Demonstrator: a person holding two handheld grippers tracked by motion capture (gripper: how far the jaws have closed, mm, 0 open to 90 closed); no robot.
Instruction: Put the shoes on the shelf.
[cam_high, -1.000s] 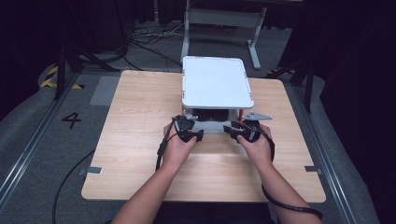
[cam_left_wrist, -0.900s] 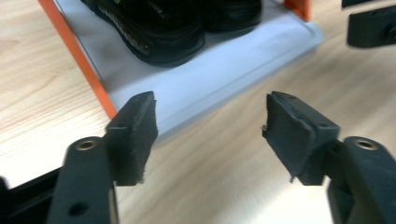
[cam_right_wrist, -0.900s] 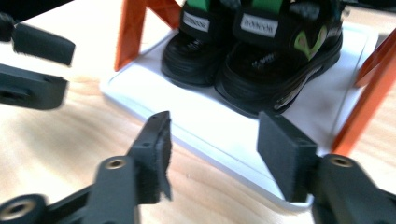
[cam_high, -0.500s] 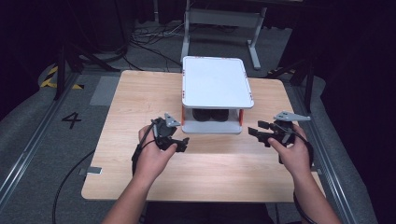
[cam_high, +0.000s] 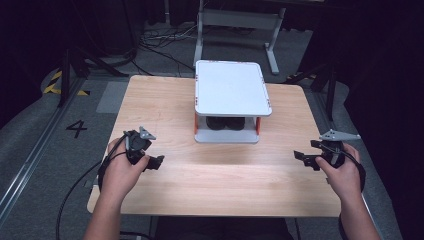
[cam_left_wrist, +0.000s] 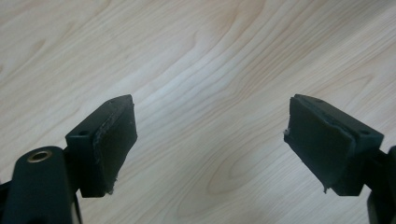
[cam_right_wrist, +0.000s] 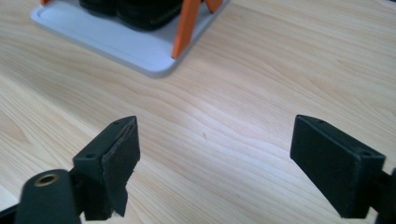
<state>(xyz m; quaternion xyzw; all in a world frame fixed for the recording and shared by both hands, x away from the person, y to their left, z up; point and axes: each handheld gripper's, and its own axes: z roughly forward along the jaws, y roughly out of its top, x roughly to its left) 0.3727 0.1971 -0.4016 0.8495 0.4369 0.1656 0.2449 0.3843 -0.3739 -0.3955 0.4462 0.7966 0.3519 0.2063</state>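
Note:
A white two-level rack (cam_high: 232, 92) with orange posts (cam_high: 258, 125) stands mid-table, and dark objects (cam_high: 225, 122) sit on its lower tray (cam_high: 226, 137). My left gripper (cam_high: 157, 161) hovers over bare wood at the front left, well apart from the rack. Its jaws have just been opening and stand wide, with nothing between the pads (cam_left_wrist: 116, 135). My right gripper (cam_high: 302, 157) is at the front right; its jaws have also just been opening, with nothing in them. Ahead of the right gripper (cam_right_wrist: 215, 140) lie the tray corner (cam_right_wrist: 126, 46), one orange post (cam_right_wrist: 184, 28) and a dark object (cam_right_wrist: 140, 11).
The wooden table (cam_high: 220, 180) has bare wood in front of the rack and on both sides. Floor rails, cables and a grey stand (cam_high: 235, 20) lie beyond the far edge. A floor mark "4" (cam_high: 76, 128) is at the left.
Both hands drew back from the rack's front, the left gripper going left and the right gripper going right, each nearer the front edge. Both pairs of jaws spread wider.

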